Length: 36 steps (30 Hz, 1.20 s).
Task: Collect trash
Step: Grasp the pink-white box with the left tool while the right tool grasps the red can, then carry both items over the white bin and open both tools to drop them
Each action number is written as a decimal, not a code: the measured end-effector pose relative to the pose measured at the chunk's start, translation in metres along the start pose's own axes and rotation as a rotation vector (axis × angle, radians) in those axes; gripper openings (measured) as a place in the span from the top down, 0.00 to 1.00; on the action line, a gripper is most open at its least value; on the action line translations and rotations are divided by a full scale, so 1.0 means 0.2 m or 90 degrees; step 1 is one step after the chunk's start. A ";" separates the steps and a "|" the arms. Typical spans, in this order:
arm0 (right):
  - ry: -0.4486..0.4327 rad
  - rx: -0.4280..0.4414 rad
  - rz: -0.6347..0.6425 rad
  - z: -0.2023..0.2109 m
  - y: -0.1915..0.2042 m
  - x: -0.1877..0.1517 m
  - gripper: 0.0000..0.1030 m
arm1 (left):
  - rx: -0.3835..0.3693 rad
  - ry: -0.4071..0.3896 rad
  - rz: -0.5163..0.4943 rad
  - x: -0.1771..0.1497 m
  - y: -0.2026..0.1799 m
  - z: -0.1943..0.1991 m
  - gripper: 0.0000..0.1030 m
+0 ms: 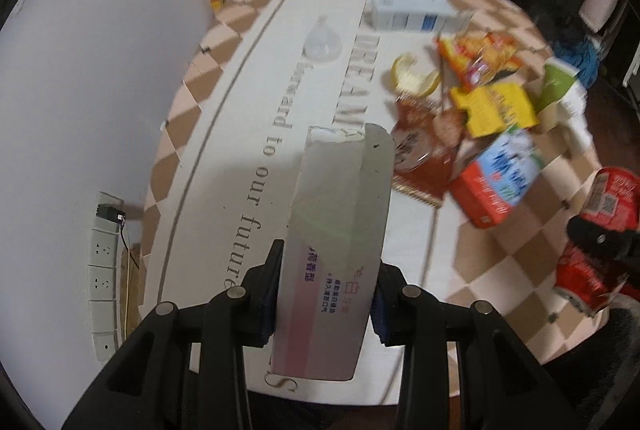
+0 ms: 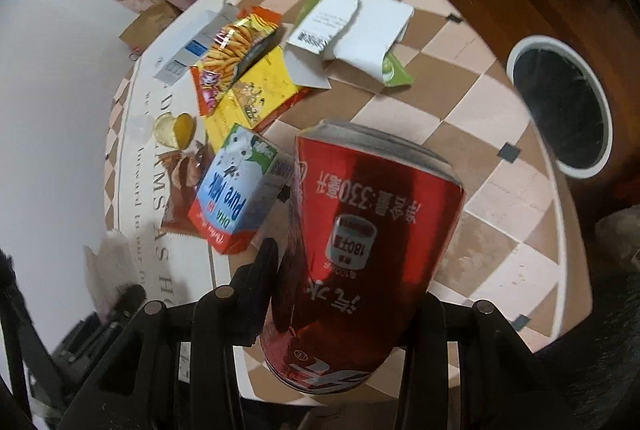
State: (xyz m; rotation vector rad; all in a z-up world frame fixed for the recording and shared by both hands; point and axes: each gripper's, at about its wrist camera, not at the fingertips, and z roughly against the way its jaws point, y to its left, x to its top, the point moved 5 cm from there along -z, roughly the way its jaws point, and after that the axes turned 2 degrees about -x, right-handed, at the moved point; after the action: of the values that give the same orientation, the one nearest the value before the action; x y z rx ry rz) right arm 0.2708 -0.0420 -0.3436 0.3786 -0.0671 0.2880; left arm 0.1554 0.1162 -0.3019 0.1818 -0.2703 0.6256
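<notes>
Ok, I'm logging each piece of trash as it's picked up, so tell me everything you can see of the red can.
The red can is a glossy metal drink can with white Chinese print and "330" on its side, apparently dented. The right gripper is clamped on it, lifting it tilted above the checkered table, with its print upside down to the camera. Its grey rim points away, toward the milk carton beside it; contact between them is unclear. The left wrist view shows it at the right edge.
</notes>
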 end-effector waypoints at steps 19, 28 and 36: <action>-0.151 0.106 -0.007 0.78 -0.32 0.24 0.57 | -0.122 -0.155 -0.076 0.28 -0.67 0.66 0.68; -0.182 0.007 -0.062 0.93 -1.07 0.48 0.57 | -0.223 -0.084 -0.176 0.35 -1.55 0.46 0.68; -0.089 -0.078 -0.089 0.59 -1.72 0.68 0.57 | -0.269 0.068 -0.225 0.33 -2.13 -0.04 0.68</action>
State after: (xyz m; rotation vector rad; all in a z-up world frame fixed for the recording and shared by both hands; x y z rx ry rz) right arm 0.4988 -0.3567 -0.3411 0.2795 -0.1936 0.1190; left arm 0.4629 -0.1861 -0.3259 -0.2083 -0.2537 0.2169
